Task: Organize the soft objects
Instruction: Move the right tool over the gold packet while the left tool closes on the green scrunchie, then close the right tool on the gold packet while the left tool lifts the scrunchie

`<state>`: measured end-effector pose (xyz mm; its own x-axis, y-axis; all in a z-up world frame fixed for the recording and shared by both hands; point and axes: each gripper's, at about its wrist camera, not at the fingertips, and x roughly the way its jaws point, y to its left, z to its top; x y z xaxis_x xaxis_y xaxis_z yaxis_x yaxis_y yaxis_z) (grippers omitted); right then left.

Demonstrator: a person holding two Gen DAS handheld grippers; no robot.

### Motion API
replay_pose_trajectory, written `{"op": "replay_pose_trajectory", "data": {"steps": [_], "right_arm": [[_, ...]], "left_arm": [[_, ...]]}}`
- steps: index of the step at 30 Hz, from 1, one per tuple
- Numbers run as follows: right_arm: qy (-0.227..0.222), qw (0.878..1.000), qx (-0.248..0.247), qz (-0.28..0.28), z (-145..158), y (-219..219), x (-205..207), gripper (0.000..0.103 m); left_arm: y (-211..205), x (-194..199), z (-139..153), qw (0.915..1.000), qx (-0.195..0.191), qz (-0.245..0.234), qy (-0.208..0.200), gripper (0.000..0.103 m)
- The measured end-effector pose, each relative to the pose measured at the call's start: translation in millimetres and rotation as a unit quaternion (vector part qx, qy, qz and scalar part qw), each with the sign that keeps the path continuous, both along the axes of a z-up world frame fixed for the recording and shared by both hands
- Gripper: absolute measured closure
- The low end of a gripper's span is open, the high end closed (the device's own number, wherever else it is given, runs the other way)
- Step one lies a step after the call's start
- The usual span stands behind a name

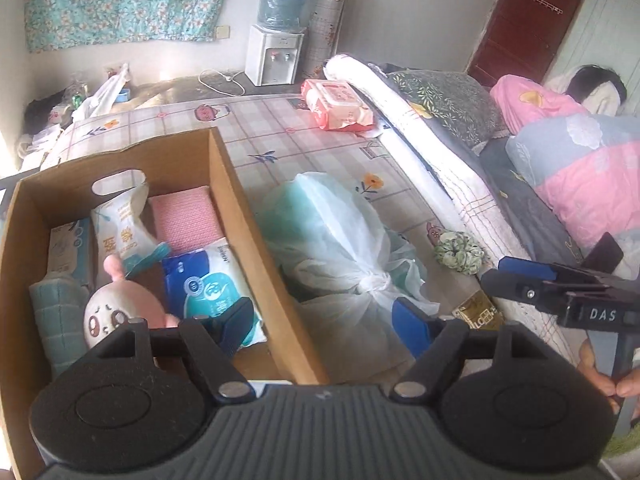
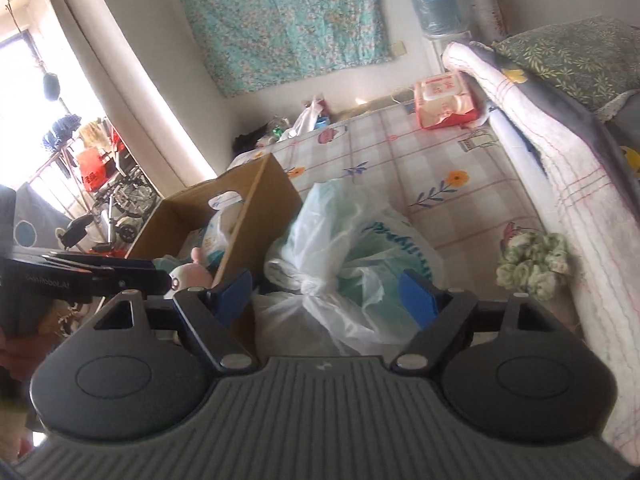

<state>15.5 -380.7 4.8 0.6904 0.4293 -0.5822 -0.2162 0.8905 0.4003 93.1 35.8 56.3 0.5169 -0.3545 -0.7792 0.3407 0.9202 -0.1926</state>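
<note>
A cardboard box [image 1: 224, 184] sits on the bed and holds a pink plush toy [image 1: 116, 312], tissue packs [image 1: 208, 280], a pink cloth [image 1: 184, 220] and a white pouch [image 1: 120, 216]. A knotted white plastic bag [image 1: 332, 240] with soft teal contents lies right of the box; it also shows in the right wrist view [image 2: 344, 248]. A green scrunchie [image 1: 460, 252] lies further right, and shows again in the right wrist view [image 2: 532, 260]. My left gripper [image 1: 324, 324] is open, straddling the box wall. My right gripper [image 2: 328, 296] is open around the bag's knot, not touching.
A pink wet-wipes pack [image 1: 340, 104] lies at the bed's far end. A rolled white quilt [image 1: 420, 136] and pillows [image 1: 448, 104] border the right side. A small gold packet [image 1: 476, 312] lies near the bag. A water dispenser [image 1: 276, 56] stands by the wall.
</note>
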Motion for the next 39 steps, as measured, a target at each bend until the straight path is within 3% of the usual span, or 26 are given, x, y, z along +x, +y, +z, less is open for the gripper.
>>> {"op": "replay_pose_trajectory", "data": {"steps": [4,8,13,18,25,31,34,37,39], "right_arm": [[0.018,0.995,-0.078,-0.056,-38,-30,-10,0.022],[0.038,0.990,-0.109,-0.084,-71,-48,-13,0.022],[0.053,0.988,-0.123,-0.080,-90,-53,-9,0.021],[0.071,0.986,-0.134,-0.067,-101,-48,-2,0.021],[0.091,0.984,-0.140,-0.063,-122,-47,13,0.021],[0.096,0.983,-0.140,-0.068,-128,-45,18,0.023],[0.095,0.982,-0.147,-0.071,-131,-46,21,0.028],[0.087,0.982,-0.152,-0.075,-130,-45,17,0.036],[0.084,0.980,-0.159,-0.082,-130,-44,16,0.049]], "left_arm": [[-68,23,-2,0.9984,0.017,-0.053,0.007,0.019],[-134,47,-18,0.9944,0.037,-0.092,0.037,0.014],[-205,76,-52,0.9868,0.052,-0.129,0.082,0.013],[-249,101,-89,0.9805,0.047,-0.139,0.131,0.013],[-289,129,-127,0.9759,0.082,-0.151,0.135,0.015],[-297,144,-153,0.9672,0.094,-0.155,0.178,0.024],[-296,145,-153,0.9697,0.090,-0.156,0.165,0.030],[-294,145,-151,0.9713,0.083,-0.155,0.160,0.047],[-291,145,-151,0.9720,0.072,-0.155,0.162,0.063]]}}
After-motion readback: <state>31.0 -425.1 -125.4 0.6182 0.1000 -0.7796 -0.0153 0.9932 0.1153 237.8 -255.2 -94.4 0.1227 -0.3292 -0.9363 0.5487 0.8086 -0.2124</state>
